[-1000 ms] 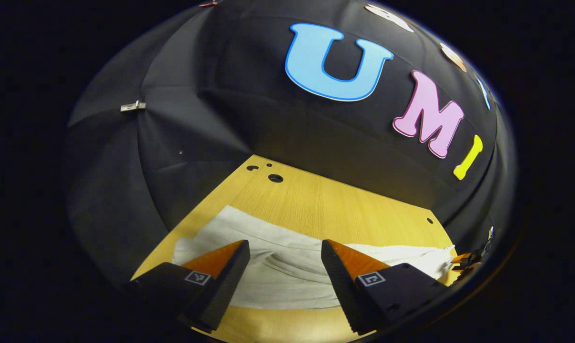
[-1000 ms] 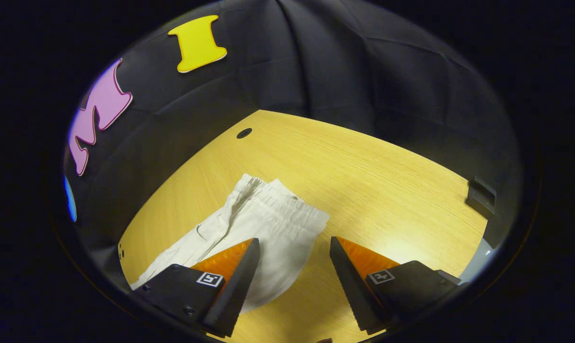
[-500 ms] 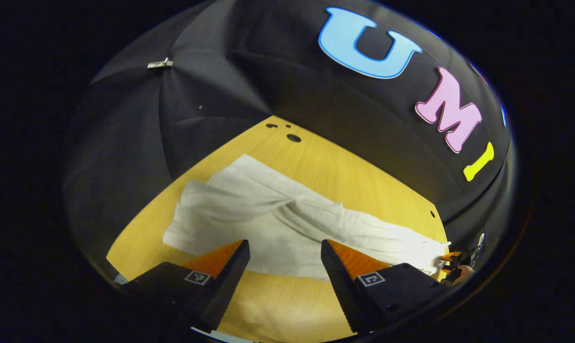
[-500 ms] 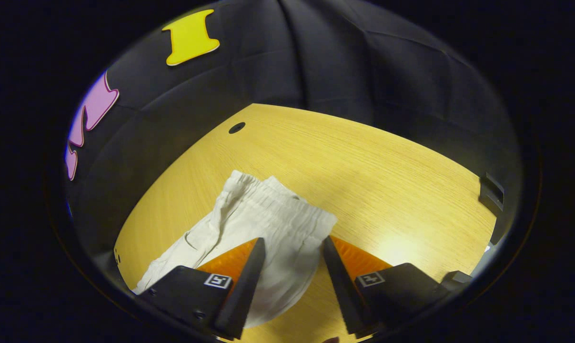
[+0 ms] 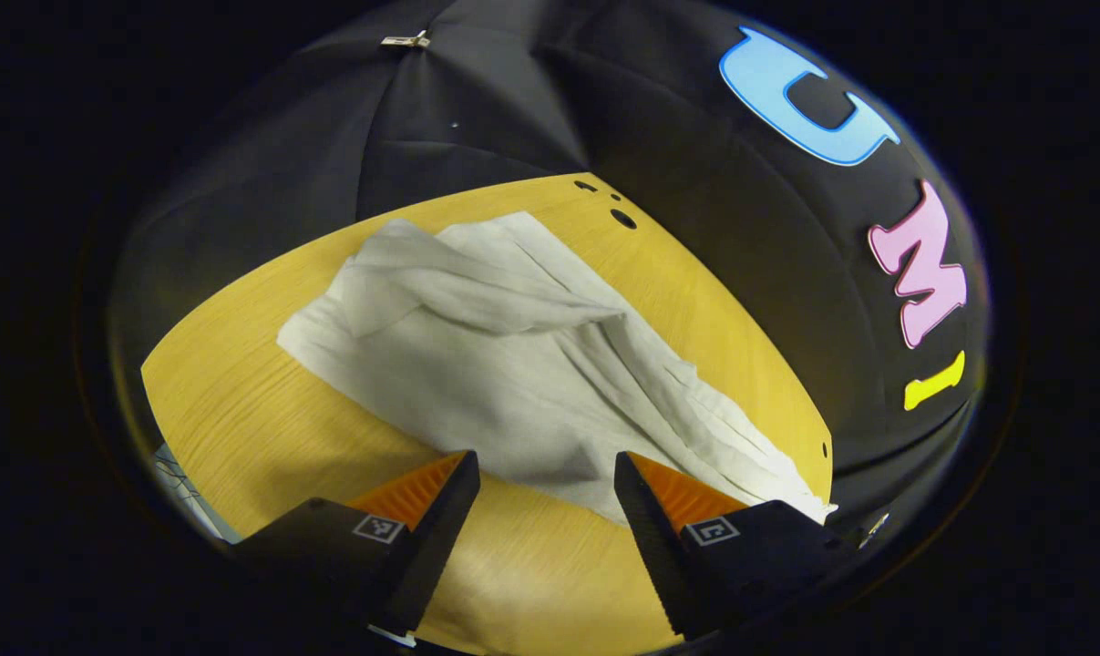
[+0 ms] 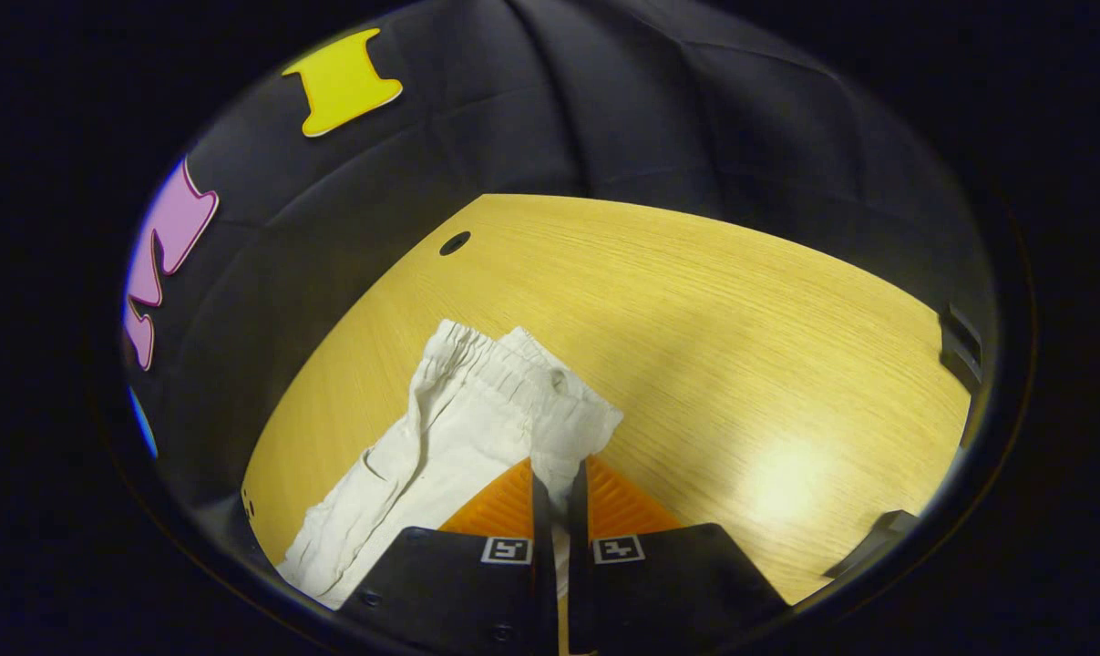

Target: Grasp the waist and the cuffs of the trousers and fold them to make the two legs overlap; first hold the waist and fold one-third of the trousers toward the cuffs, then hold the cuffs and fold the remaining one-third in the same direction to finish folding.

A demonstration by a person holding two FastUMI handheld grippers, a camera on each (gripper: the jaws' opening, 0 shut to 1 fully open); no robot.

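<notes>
Already the right gripper (image 6: 550,487) is pinching the trousers' (image 5: 477,364) waist (image 6: 522,383); the left gripper (image 5: 546,474) is hovering open beside the legs, which are stretching away toward the cuffs (image 5: 358,301)

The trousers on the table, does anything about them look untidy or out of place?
Yes. In the left gripper view the trousers lie rumpled on the table: one leg end is twisted and bunched, not flat. The right claw is pinching the waist.

Wooden table (image 6: 714,301) with holes, black cloth wall (image 5: 477,100)
</notes>
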